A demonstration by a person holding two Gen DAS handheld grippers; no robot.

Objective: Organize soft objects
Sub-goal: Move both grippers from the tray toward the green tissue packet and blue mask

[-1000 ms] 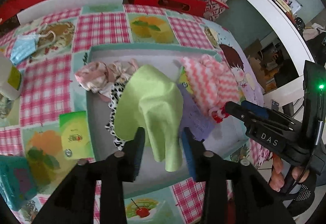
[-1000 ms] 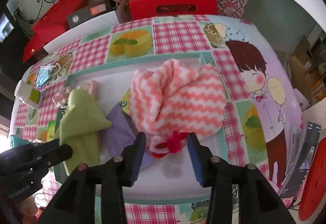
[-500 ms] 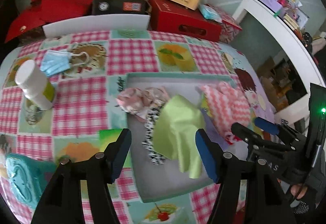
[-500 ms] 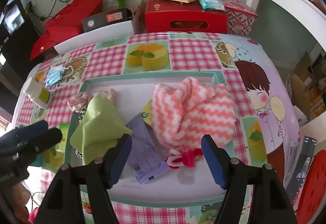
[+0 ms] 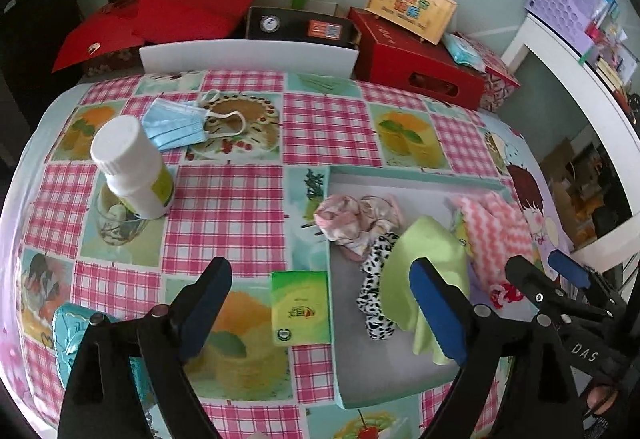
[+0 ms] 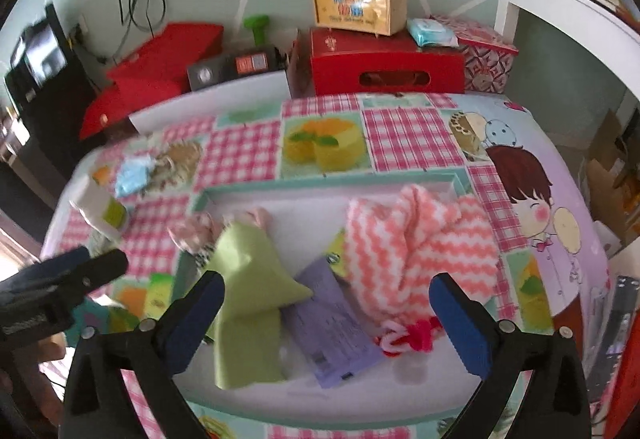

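I hold both grippers above the near edge of the table, jaws spread wide and gripping nothing, between picks as I judge it.

Most soft things already lie in the tray [image 5: 420, 175] on the right half of the table: a pink floral cloth [image 5: 352, 217] at its far left corner, a spotted cloth [image 5: 374, 279] and a green cloth [image 6: 244, 279] along its left side, a pink-and-white zigzag cloth [image 6: 420, 243] at its right side with a red loop [image 6: 412, 333] trailing toward the near edge, and a purple packet [image 6: 332, 323] between the green and zigzag cloths.

The mask [image 5: 178, 123] lies outside the tray, near the far left corner of the table; it looks like the next soft thing to fetch.

My left gripper [image 5: 320, 309] hangs over a green packet [image 5: 301, 307] just beside the tray's left edge, so the move calls for a long reach to the far left.

The white bottle [image 5: 132, 167] stands upright on the left side, just nearer than the mask and close to that path; a glass [image 5: 116, 223] touches its near side, and a teal packet [image 5: 80, 335] lies at the near left edge.

My right gripper [image 6: 326, 323] hangs over the tray's near edge.
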